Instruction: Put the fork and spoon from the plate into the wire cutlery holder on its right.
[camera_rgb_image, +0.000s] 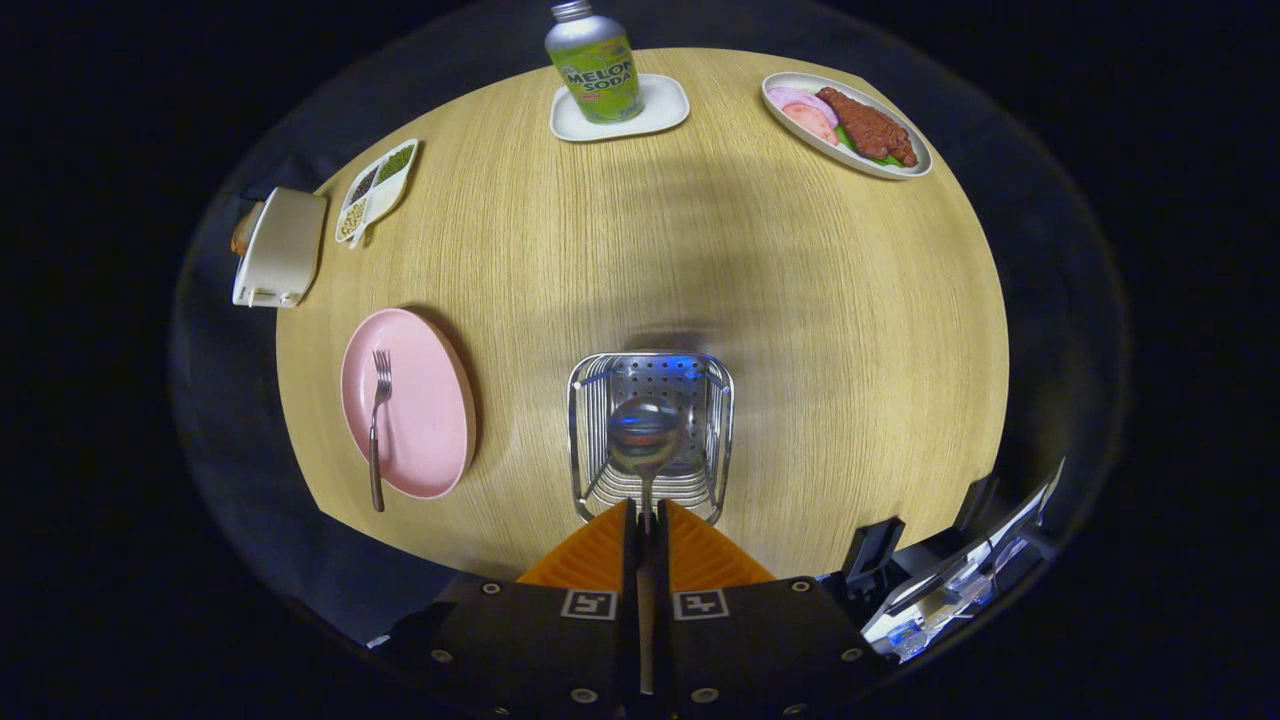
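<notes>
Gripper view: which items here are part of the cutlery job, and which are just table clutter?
Job items:
- spoon, clamped in the shut gripper, bowl over the wire cutlery holder
- fork, lying on the pink plate

Clutter:
- soda bottle on a white tray
- oval dish of food
- divided dish
- cream container

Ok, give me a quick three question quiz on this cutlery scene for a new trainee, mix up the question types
1. True or false: the fork lies on the pink plate.
2. What is the gripper shut on?
A. fork
B. spoon
C. soda bottle
3. Fill in: the spoon bowl hangs over the ____.

Key:
1. True; its handle overhangs the rim.
2. B; both fingers press on the spoon handle.
3. Wire cutlery holder, just ahead of the fingers.
</notes>
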